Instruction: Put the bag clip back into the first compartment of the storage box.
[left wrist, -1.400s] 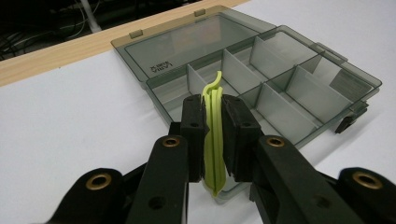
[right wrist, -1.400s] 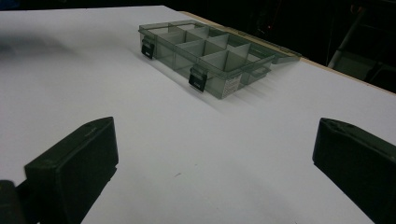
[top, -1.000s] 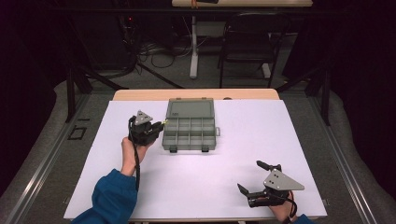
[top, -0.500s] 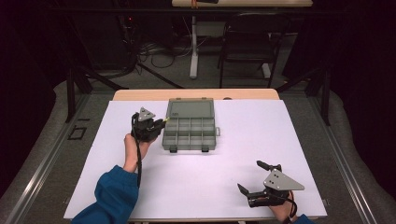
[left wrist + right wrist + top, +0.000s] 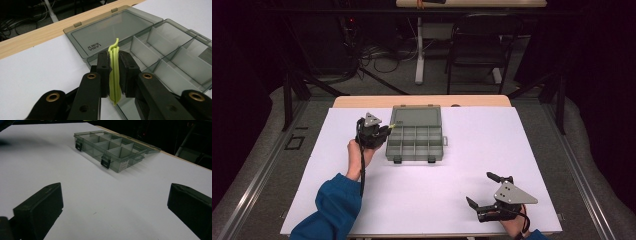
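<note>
Wide white desk [image 5: 427,200] spread out below, wooden strip along its far edge, and up toward that far side sits the smoky grey compartment box [image 5: 416,142], lid [image 5: 416,116] thrown flat open behind it, two dark latches facing the near edge. The compartments that can be seen into look bare in the right gripper view.

Over at the box's left side, the left gripper [image 5: 384,131], held up in a hand with a blue sleeve [image 5: 334,205] behind it. Its fingers [image 5: 103,67] are pressed together on a thin yellow-green strip [image 5: 114,72], which stands upright between them with a curled tip poking out above. The strip hangs right over the box's near-left corner, at the seam where lid meets tray.

Down at the near right corner of the desk, the right gripper [image 5: 482,192] sits low, well apart from the box, its fingers [image 5: 40,212] spread wide with nothing but bare white surface between them.
</note>
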`<act>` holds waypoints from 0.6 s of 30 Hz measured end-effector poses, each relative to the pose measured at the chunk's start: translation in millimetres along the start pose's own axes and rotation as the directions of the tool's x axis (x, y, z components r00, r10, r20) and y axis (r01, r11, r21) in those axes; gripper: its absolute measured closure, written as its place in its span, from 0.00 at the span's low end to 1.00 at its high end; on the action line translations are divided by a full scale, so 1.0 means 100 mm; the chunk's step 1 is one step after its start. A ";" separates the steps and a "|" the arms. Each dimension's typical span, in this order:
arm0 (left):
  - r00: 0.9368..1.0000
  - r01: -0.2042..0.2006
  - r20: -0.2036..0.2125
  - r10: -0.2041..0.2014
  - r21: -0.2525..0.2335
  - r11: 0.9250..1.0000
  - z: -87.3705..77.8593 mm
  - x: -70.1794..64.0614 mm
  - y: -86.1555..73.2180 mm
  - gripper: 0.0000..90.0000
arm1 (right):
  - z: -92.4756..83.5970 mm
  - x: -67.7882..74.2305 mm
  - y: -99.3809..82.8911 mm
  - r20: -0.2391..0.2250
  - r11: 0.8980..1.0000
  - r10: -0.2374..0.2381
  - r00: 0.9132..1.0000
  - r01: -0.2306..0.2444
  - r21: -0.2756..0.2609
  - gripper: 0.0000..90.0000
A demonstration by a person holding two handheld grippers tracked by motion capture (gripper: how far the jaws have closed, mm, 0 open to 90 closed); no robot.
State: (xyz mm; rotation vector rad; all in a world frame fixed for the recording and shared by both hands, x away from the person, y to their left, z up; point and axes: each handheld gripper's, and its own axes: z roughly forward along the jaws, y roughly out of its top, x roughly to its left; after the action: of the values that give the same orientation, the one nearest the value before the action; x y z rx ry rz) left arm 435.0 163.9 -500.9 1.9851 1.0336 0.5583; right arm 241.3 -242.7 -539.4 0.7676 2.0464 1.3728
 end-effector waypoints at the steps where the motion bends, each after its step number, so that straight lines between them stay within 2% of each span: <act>1: 1.000 0.000 0.000 0.000 0.000 1.000 0.00 0.00 0.00 0.89 | 0.00 0.00 0.00 0.000 1.000 0.000 1.000 0.000 0.000 0.00; 18: 1.000 -0.015 -0.007 0.015 0.021 1.000 0.15 0.01 0.07 0.89 | 0.00 0.00 0.00 -0.001 1.000 0.002 1.000 -0.002 0.000 0.00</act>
State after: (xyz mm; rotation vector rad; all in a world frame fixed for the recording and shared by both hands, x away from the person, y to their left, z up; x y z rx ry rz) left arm 448.8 155.1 -503.6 2.0118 1.0330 0.5657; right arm 241.5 -242.8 -539.5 0.7699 2.0472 1.3746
